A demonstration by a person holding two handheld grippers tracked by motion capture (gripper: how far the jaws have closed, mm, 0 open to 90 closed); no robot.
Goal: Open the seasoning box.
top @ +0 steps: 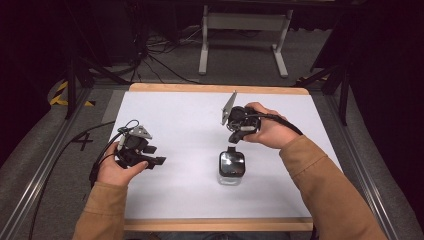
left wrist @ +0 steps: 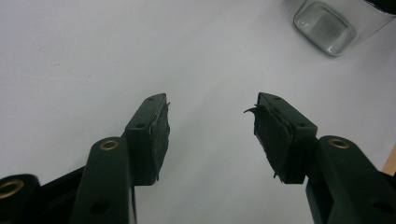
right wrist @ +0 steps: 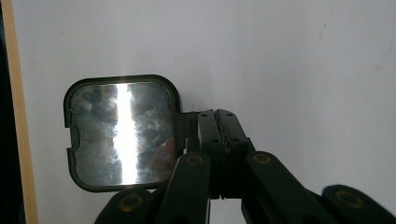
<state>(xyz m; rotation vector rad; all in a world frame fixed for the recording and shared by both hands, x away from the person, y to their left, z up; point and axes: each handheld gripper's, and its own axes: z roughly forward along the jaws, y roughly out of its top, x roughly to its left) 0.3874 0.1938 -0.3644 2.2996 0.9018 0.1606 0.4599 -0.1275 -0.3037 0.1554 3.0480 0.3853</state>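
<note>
We have a square glass jar [top: 231, 169] standing upright on the white table [top: 175, 110], a little right of centre and nearer the table's near edge than its far one. Our right gripper [top: 233, 148] has its jaws pressed together just beside the jar's black-rimmed lid [right wrist: 122, 133], at what looks like a small tab on the lid's edge; whether they pinch that tab or merely meet next to it we cannot tell. Our left gripper [left wrist: 210, 135] rests wide and empty toward the left edge, well apart from the jar. If the lid is to come off, we judge it best to bring the left gripper across to steady the glass body first, then lift the tab slowly and straight, so the jar neither tips nor slides.
</note>
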